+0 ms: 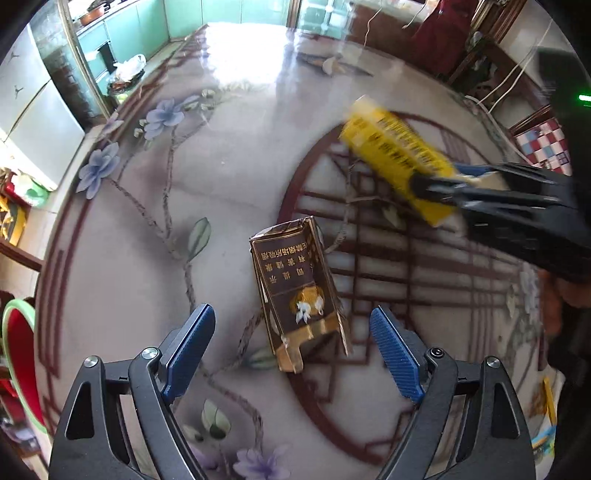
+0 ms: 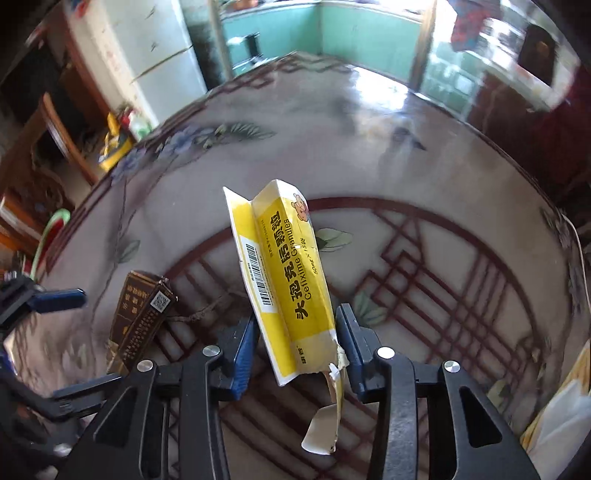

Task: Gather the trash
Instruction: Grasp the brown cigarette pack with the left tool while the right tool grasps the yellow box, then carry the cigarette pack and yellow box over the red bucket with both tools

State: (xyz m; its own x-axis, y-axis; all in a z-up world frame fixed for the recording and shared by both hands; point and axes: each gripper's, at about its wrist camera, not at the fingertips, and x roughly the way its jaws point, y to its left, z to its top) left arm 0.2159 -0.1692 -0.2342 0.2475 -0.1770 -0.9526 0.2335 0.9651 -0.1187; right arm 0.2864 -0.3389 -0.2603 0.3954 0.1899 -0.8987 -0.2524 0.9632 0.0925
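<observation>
A crushed brown cigarette box (image 1: 299, 291) lies on the round flower-patterned table (image 1: 229, 177), just ahead of and between the fingers of my left gripper (image 1: 291, 347), which is open and empty. The box also shows in the right wrist view (image 2: 142, 317) at lower left. My right gripper (image 2: 295, 343) is shut on a yellow medicine box (image 2: 284, 273) with a torn flap and holds it above the table. In the left wrist view the yellow box (image 1: 399, 155) and the right gripper (image 1: 439, 188) appear at upper right, blurred.
A white fridge (image 2: 147, 62) and green cabinets (image 1: 140, 33) stand beyond the table's far edge. A red and green chair (image 1: 18, 354) is at the left. White cables (image 1: 491, 99) run at the table's far right. Yellow packaging (image 1: 546, 410) lies at the right edge.
</observation>
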